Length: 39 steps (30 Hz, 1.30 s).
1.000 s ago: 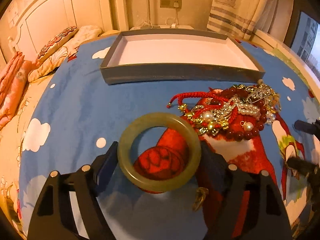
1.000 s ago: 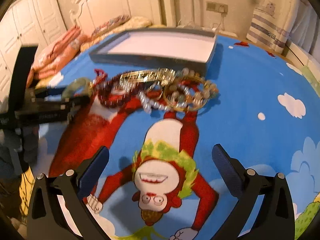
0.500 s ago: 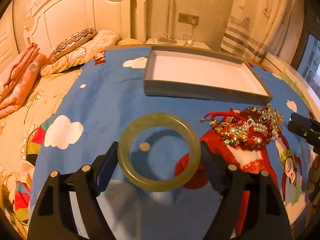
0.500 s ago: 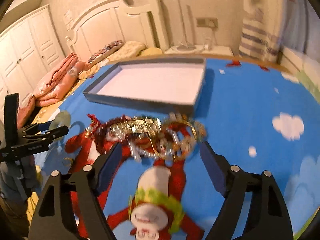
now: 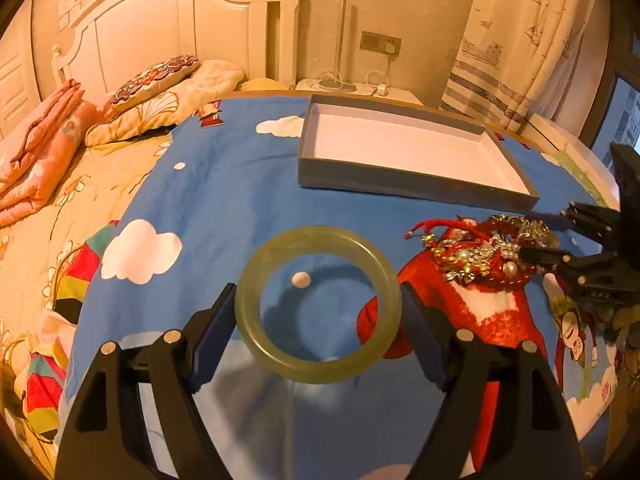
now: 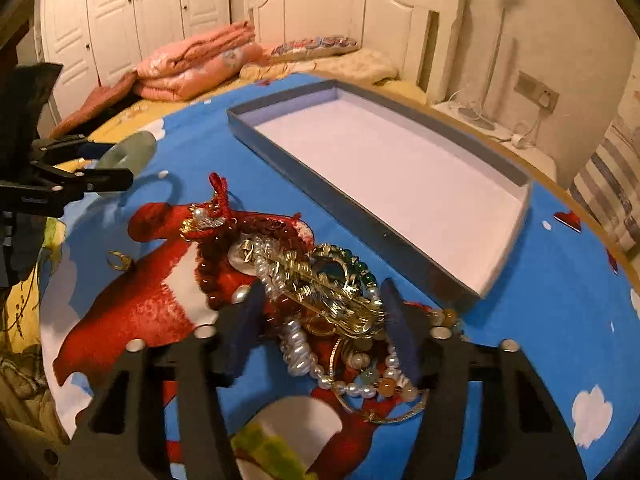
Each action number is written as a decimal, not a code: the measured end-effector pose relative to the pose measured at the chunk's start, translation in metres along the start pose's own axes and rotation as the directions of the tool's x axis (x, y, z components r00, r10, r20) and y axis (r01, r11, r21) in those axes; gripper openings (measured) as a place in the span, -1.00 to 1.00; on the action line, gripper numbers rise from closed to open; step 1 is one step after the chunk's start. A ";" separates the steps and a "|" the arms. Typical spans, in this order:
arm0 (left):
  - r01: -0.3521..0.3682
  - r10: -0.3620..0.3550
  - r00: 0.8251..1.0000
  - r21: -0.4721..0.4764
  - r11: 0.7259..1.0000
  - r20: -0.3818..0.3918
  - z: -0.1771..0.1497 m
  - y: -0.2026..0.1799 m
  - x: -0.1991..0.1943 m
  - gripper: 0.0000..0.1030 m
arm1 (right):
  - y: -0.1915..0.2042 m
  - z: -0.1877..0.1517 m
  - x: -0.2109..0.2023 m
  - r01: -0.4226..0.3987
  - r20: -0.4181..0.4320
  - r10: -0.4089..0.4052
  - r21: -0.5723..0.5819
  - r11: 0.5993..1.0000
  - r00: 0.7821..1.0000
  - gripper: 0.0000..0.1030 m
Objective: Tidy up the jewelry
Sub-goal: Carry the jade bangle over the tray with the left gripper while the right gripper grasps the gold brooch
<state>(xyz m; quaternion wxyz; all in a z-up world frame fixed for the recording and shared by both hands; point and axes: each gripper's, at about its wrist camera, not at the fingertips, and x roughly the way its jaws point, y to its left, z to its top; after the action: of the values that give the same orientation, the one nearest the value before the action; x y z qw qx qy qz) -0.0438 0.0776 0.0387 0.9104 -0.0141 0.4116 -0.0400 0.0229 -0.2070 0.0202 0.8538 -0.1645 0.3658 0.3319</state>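
Note:
My left gripper [image 5: 318,312] is shut on a pale green jade bangle [image 5: 256,320] and holds it above the blue bedspread; the bangle also shows in the right wrist view [image 6: 130,152]. A tangled jewelry pile [image 6: 320,292] of pearls, red beads and gold pieces lies in front of the grey tray [image 6: 432,268] with a white floor. My right gripper [image 6: 322,312] is open, its fingers straddling the pile's gold hairpiece [image 6: 324,300], low over it. The pile [image 5: 480,252] and the tray [image 5: 400,184] also show in the left wrist view.
A small gold ring [image 6: 119,259] lies alone on the bedspread left of the pile. Pillows [image 5: 156,80] and folded pink blankets [image 6: 196,64] lie toward the headboard. A nightstand with cables [image 5: 352,86] stands behind the tray.
My left gripper has lifted the bangle and swung left, away from the pile. My right gripper has come forward and down onto the pile, its fingers now either side of the gold hairpiece.

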 end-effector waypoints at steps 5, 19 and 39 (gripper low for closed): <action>0.007 -0.007 1.000 0.005 1.000 -0.003 0.002 -0.003 0.003 0.52 | 0.001 -0.011 -0.014 0.007 0.051 -0.010 0.048 0.999 0.999 -0.50; 0.017 -0.017 1.000 0.023 1.000 -0.001 0.005 -0.018 0.003 0.52 | 0.002 -0.012 -0.013 -0.073 0.054 0.067 0.124 0.990 0.996 -0.47; 0.041 -0.043 0.999 0.066 0.997 0.025 0.032 -0.040 0.008 0.52 | -0.004 -0.005 -0.046 -0.003 0.207 -0.029 0.154 0.988 0.978 -0.51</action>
<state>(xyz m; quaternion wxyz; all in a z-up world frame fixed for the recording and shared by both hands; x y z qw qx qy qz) -0.0168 0.0369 0.0557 0.9146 0.0064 0.3977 -0.0723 -0.0007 -0.2330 0.0511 0.8997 -0.0649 0.2976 0.3126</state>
